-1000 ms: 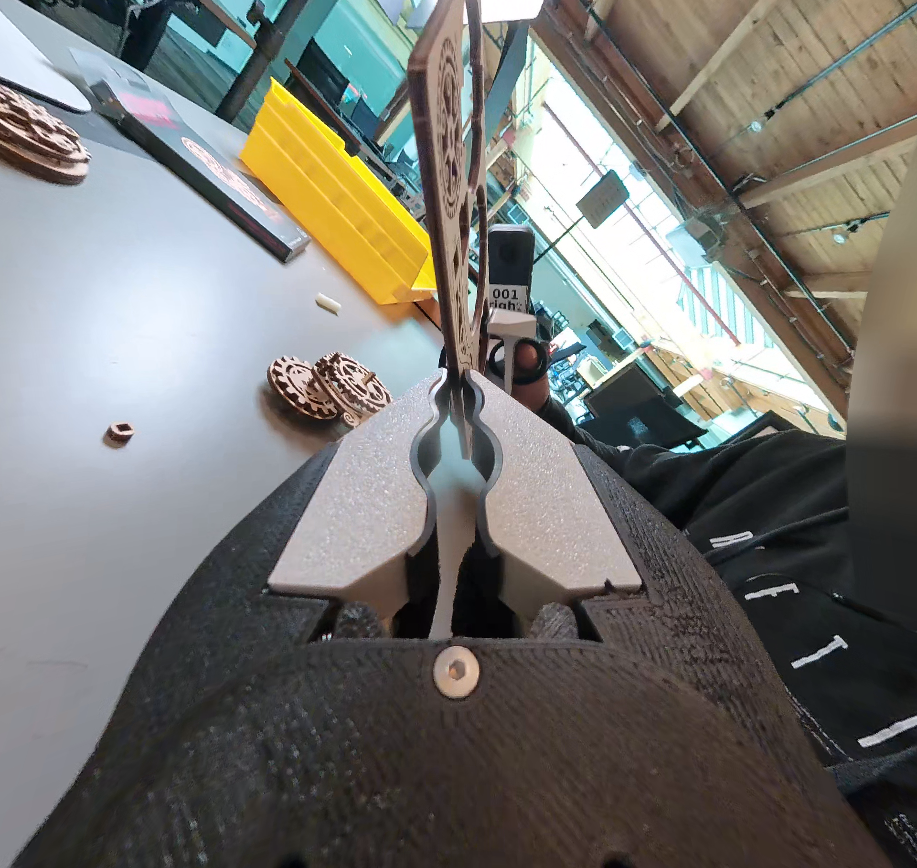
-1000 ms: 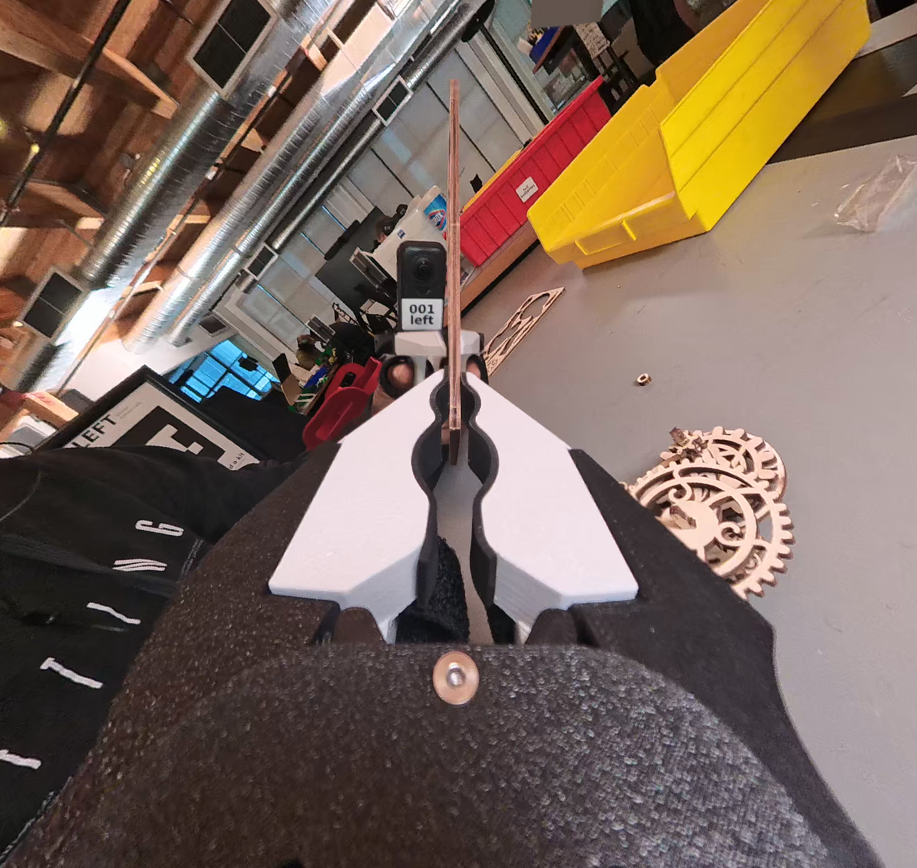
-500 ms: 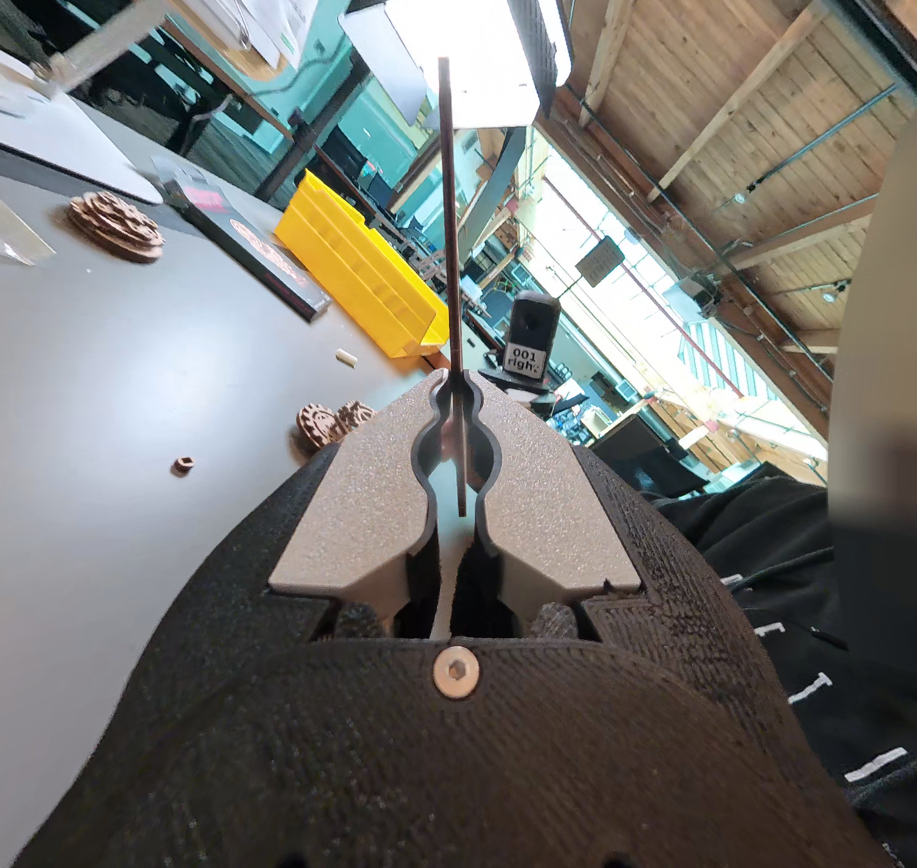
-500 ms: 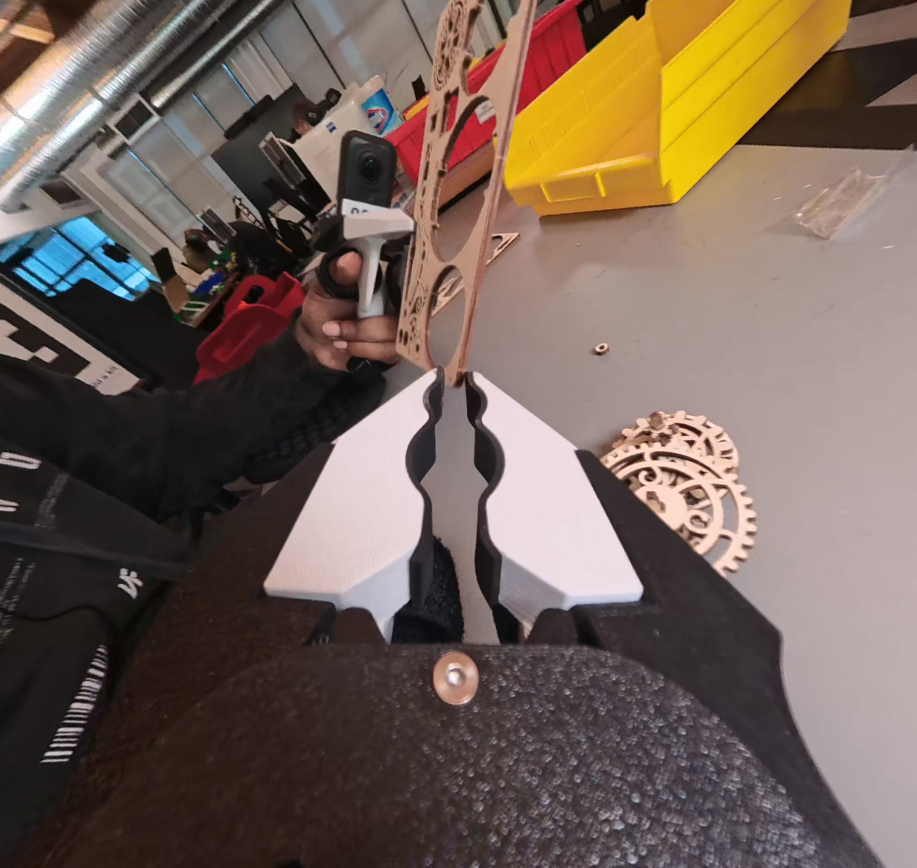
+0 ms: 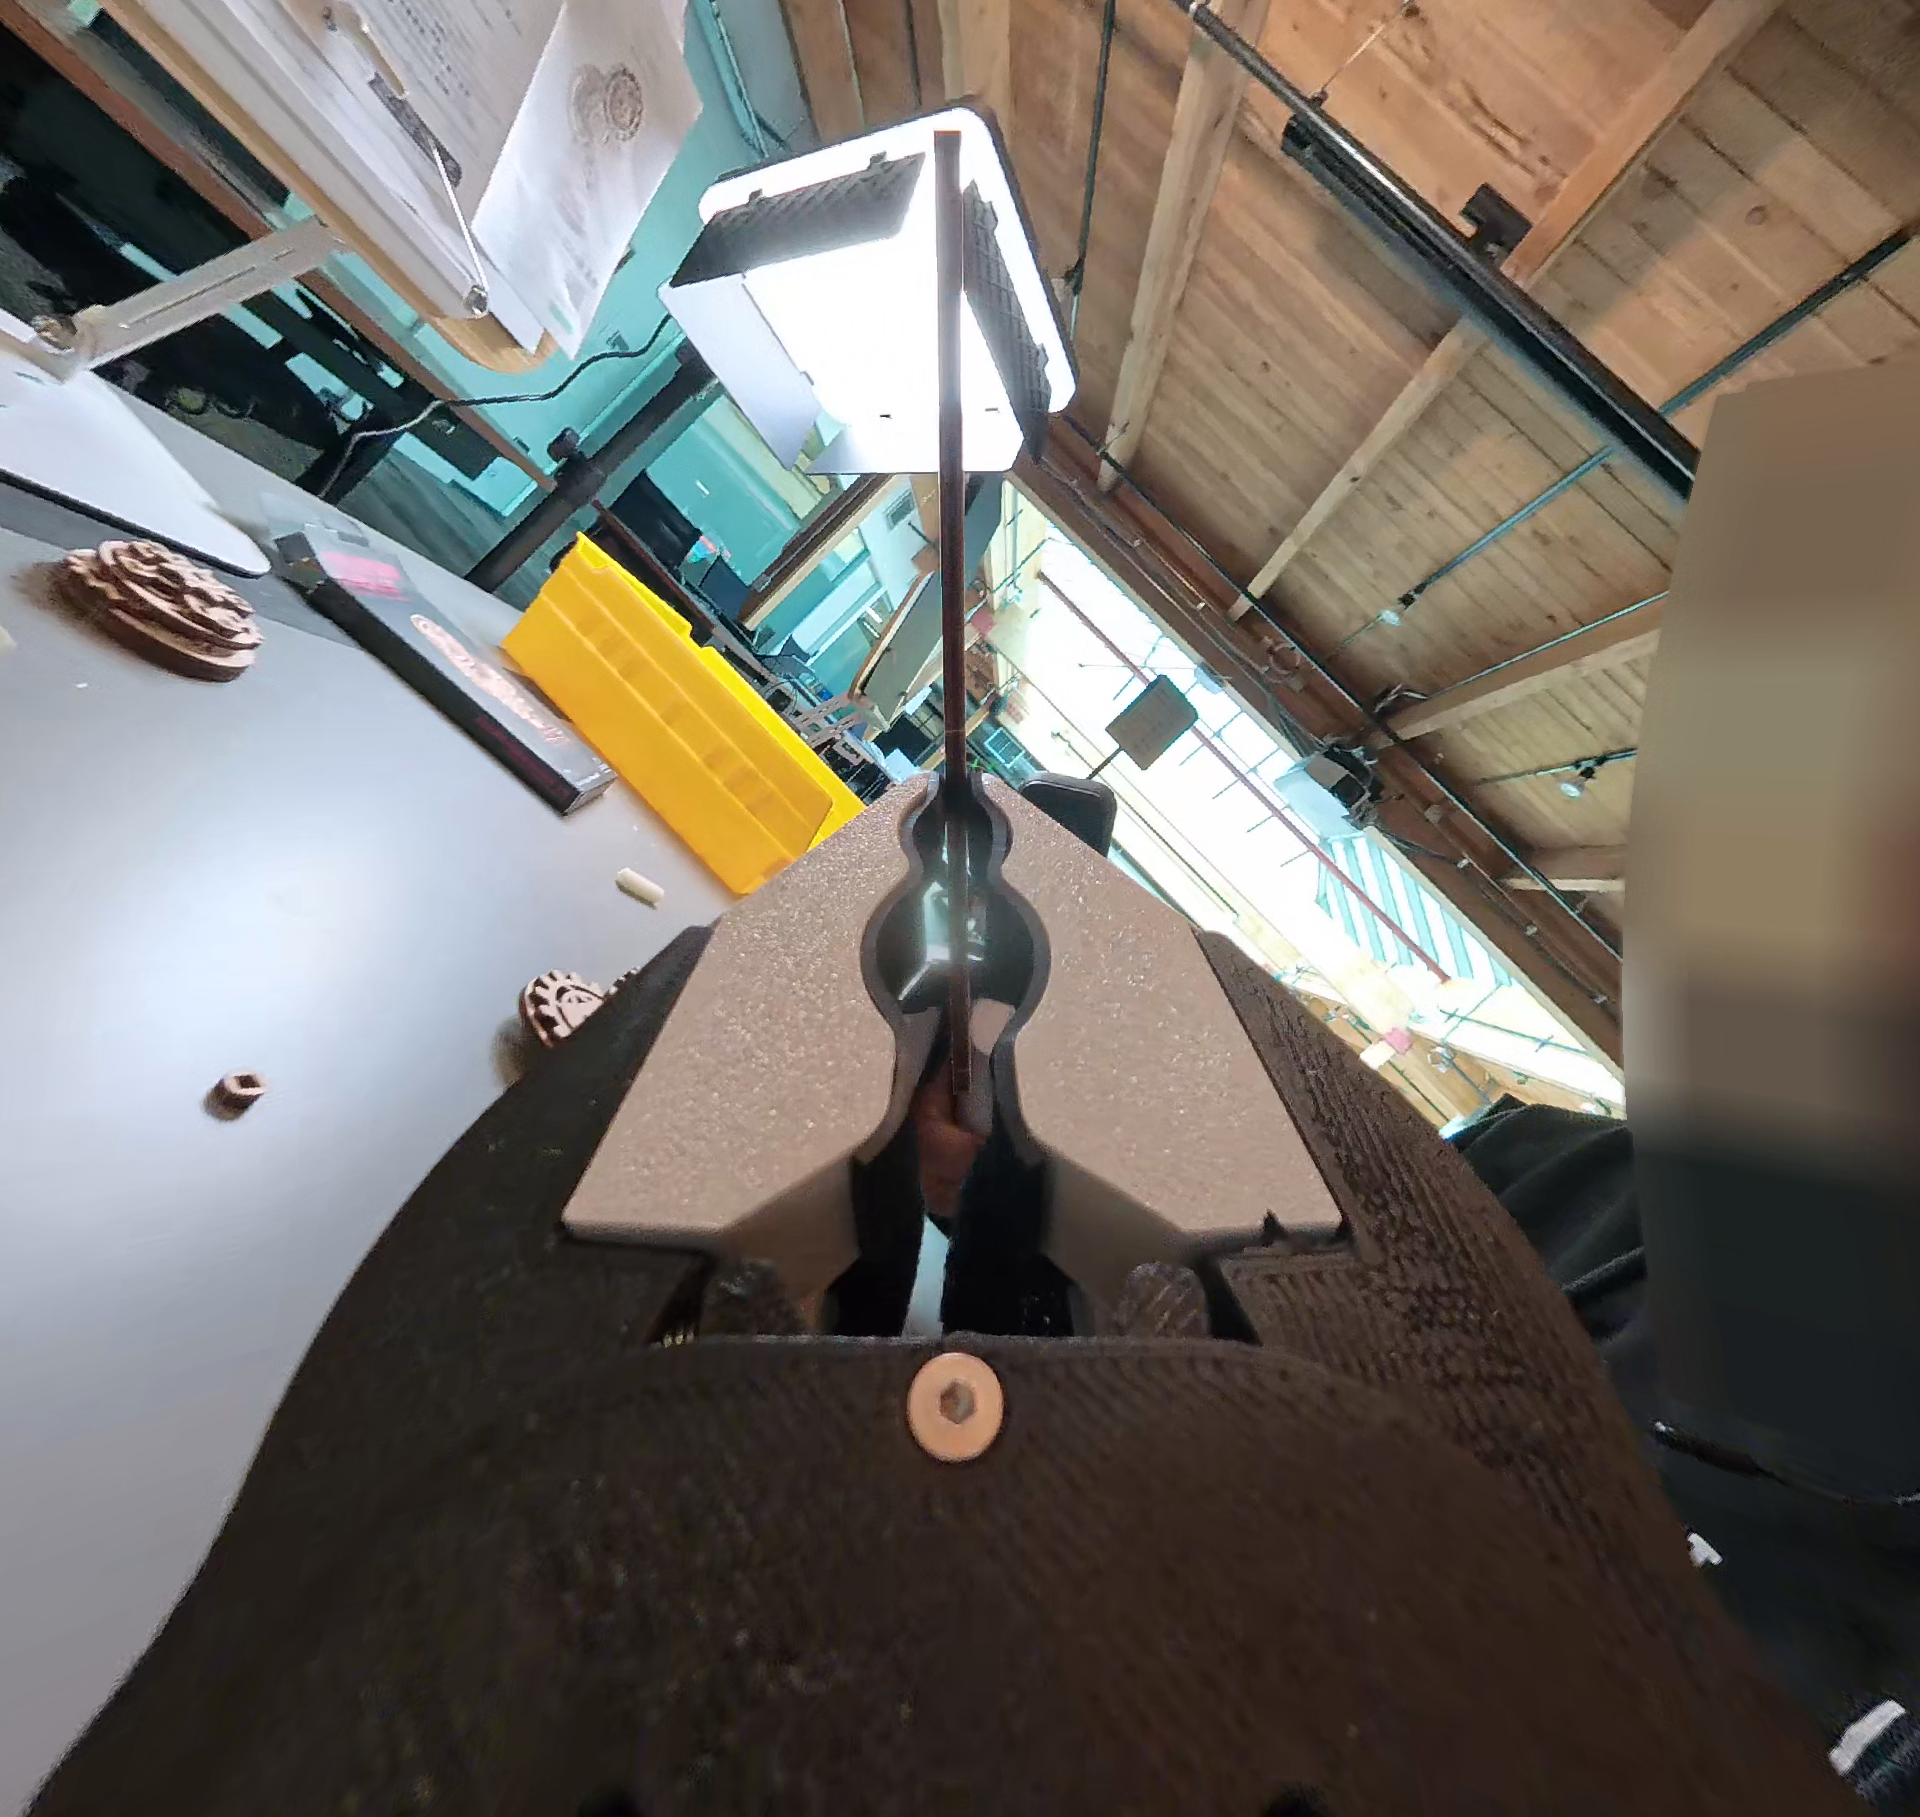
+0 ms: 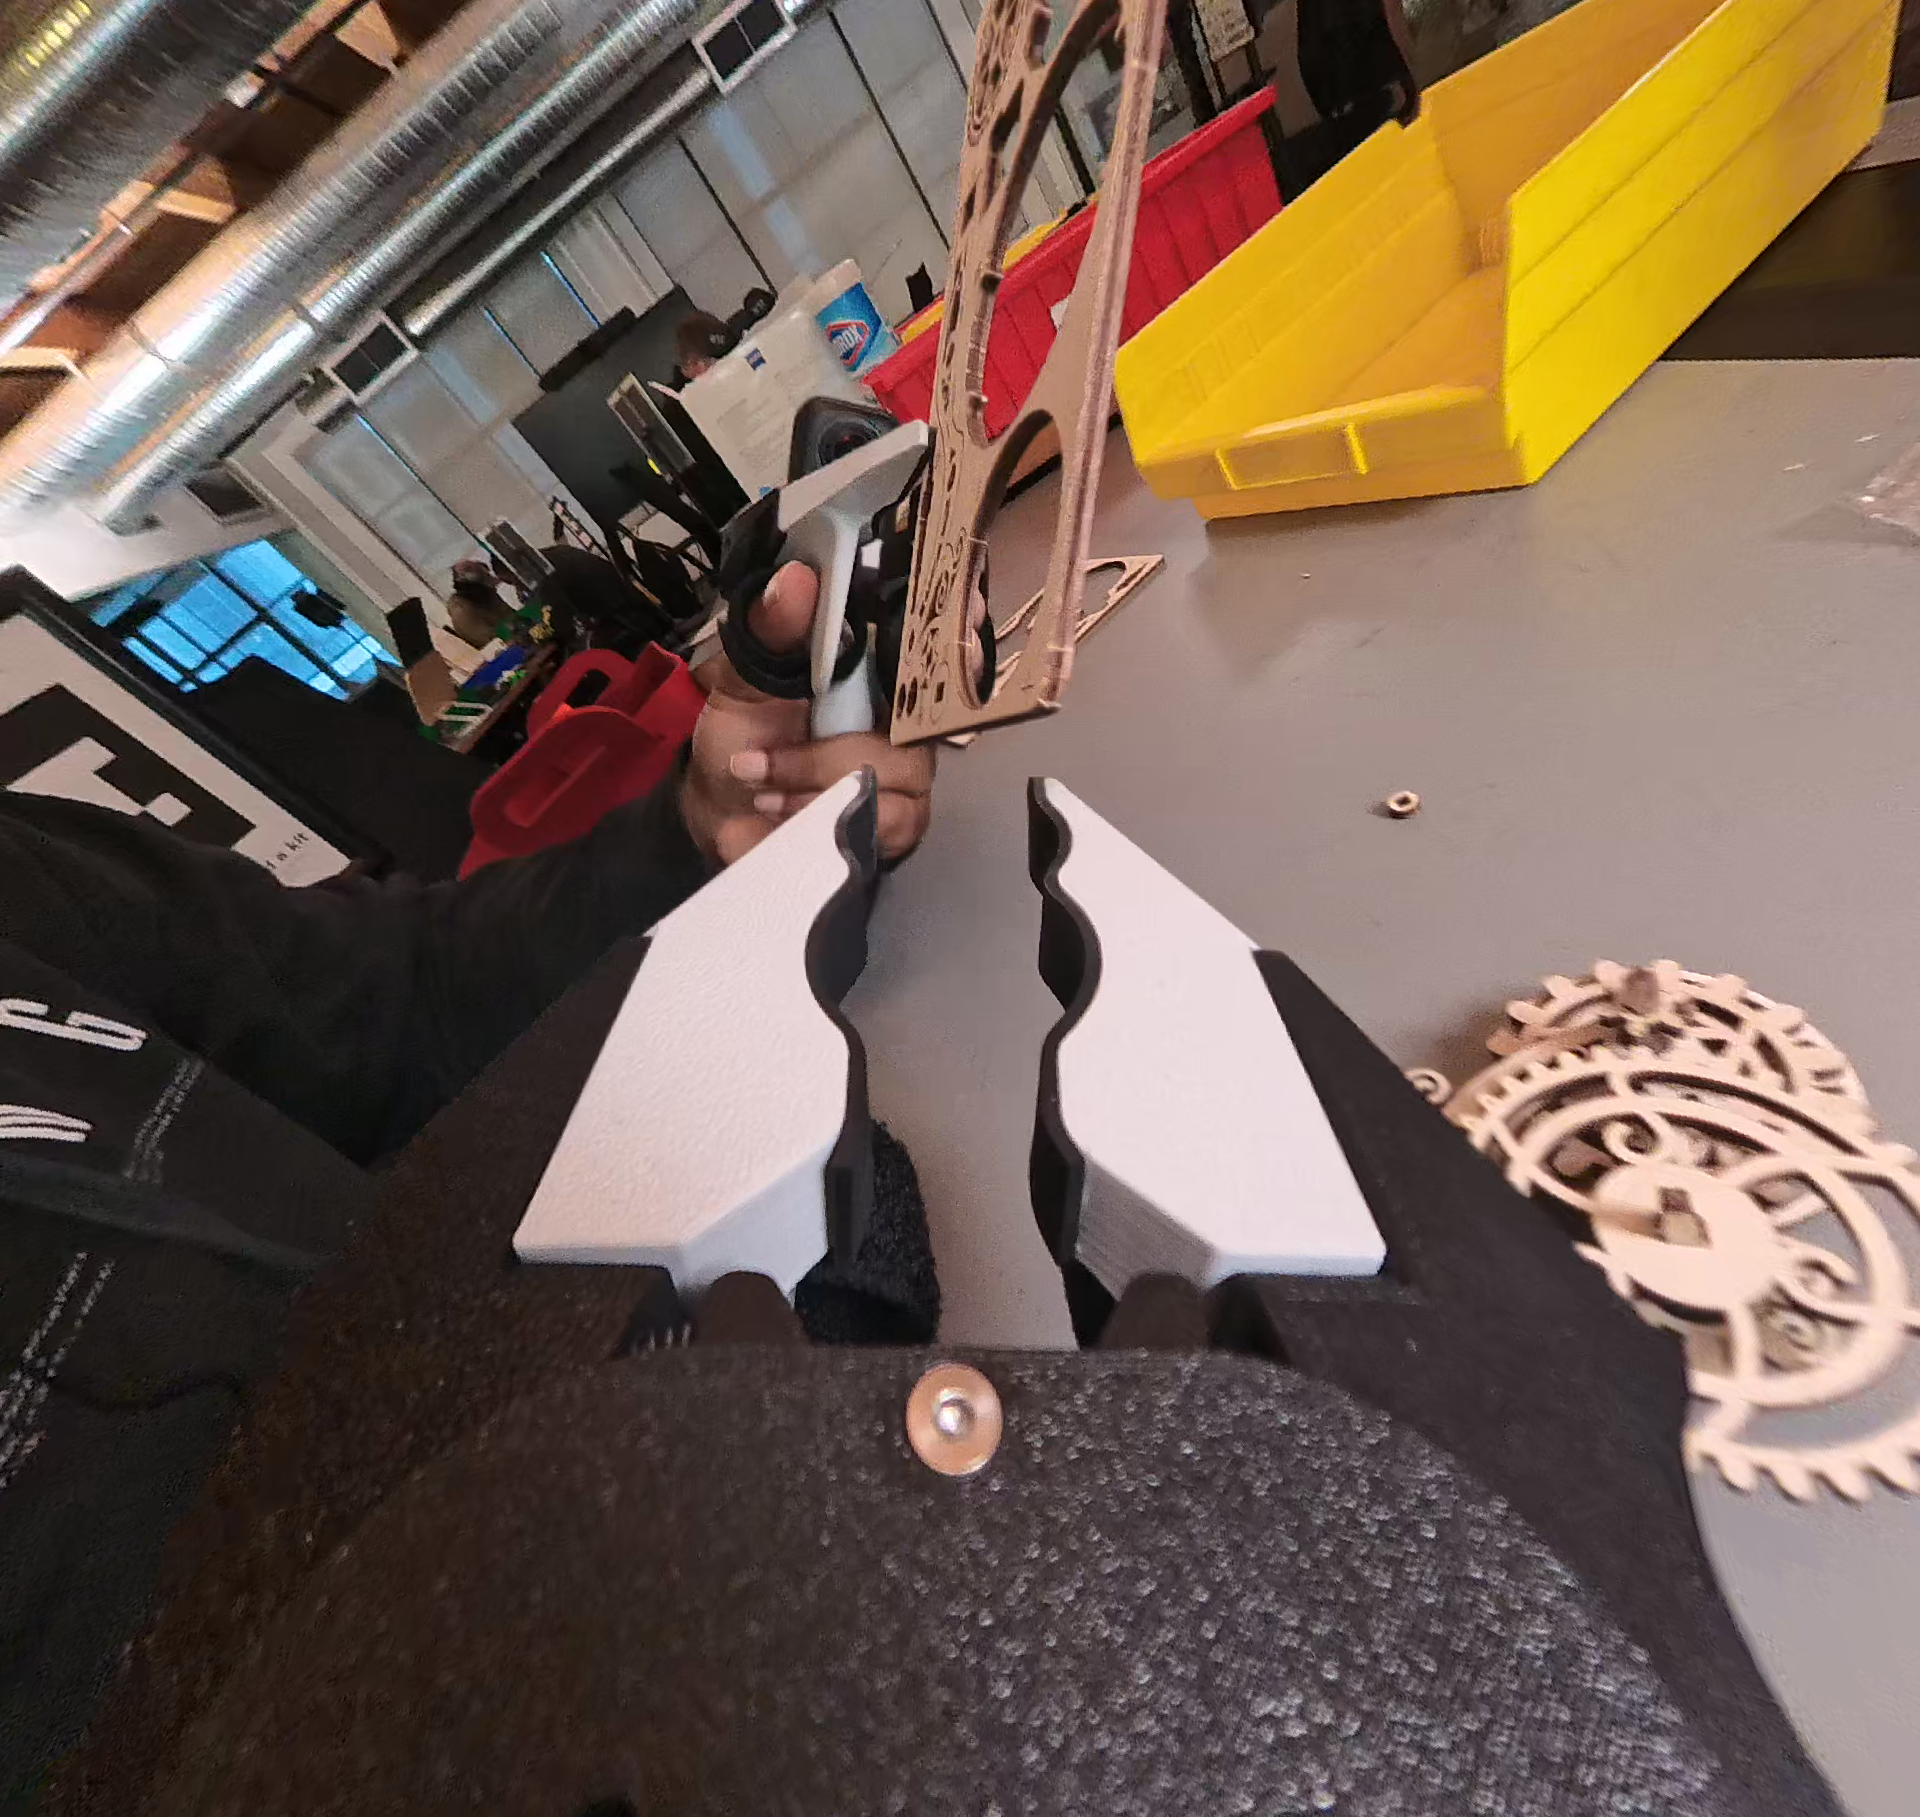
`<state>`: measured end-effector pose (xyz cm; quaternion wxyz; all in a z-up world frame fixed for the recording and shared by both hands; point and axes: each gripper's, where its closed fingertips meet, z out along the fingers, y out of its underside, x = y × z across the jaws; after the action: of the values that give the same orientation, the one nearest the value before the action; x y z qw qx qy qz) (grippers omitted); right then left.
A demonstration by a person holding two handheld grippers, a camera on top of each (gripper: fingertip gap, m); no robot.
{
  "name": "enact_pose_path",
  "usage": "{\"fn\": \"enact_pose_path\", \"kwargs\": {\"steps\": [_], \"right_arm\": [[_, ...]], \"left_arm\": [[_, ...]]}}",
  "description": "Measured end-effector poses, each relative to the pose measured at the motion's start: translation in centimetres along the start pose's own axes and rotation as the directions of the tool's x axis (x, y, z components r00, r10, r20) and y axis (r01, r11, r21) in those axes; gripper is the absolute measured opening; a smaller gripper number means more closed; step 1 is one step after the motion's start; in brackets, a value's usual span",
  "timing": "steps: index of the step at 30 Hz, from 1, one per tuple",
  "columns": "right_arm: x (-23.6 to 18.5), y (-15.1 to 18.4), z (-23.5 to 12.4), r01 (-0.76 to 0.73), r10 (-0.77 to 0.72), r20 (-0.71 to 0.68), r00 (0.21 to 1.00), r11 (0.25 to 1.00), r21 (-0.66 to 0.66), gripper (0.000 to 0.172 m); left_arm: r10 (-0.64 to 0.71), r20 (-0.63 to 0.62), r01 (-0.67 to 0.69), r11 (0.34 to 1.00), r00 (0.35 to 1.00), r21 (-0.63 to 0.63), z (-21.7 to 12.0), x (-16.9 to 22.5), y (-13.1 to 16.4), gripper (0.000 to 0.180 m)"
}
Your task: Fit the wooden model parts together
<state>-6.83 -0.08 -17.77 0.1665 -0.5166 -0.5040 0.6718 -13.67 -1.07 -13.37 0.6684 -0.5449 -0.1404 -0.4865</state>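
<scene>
My left gripper (image 5: 954,791) is shut on a thin wooden cut-out sheet (image 5: 949,479), seen edge-on and standing straight up from the fingertips. The right wrist view shows the same sheet (image 6: 1029,333) flat-on, with round and curved cut-outs, held by the left gripper in a hand (image 6: 790,759). My right gripper (image 6: 951,796) is open and empty, just below and in front of the sheet's lower edge, above the grey table (image 6: 1455,728). An assembled wooden gear model (image 6: 1704,1196) lies on the table to its right.
Yellow bins (image 6: 1507,292) and a red bin (image 6: 1164,240) stand at the table's far side. A small wooden nut (image 6: 1400,806) and a flat offcut (image 6: 1101,593) lie on the table. In the left wrist view a gear stack (image 5: 156,604), black box (image 5: 447,666) and small peg (image 5: 639,886) show. There is about 9 centimeters between the tips of the two grippers. From either gripper's tips it is about 30 centimeters to the gear stack (image 5: 156,604).
My right gripper let go of the wooden sheet, opened wide and drew back down from it. My left gripper kept the sheet and tilted it upward.
</scene>
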Motion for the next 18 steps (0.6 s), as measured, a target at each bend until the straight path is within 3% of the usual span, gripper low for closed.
{"fn": "enact_pose_path", "kwargs": {"steps": [5,10,14,18], "right_arm": [[-0.7,-1.3,-0.1,-0.020,0.017,0.038,0.999,0.996,0.082,0.005],[-1.2,-1.6,-0.7,-0.036,0.028,0.090,0.996,0.996,0.085,0.002],[-2.0,-2.5,-1.2,-0.082,0.063,0.158,0.986,0.989,0.121,0.002],[-1.9,-1.9,-1.1,-0.097,0.081,0.165,0.983,0.991,0.088,0.003]], "left_arm": [[0.108,-0.033,-0.109,0.993,0.994,-0.034,1.1,1.4,1.6,0.002],[0.174,-0.043,-0.177,0.982,0.984,-0.072,1.4,1.8,2.4,0.003],[0.275,-0.115,-0.296,0.925,0.954,-0.238,2.4,2.9,6.4,0.020],[0.357,-0.086,-0.366,0.877,0.930,-0.311,3.1,2.3,8.3,0.005]]}}
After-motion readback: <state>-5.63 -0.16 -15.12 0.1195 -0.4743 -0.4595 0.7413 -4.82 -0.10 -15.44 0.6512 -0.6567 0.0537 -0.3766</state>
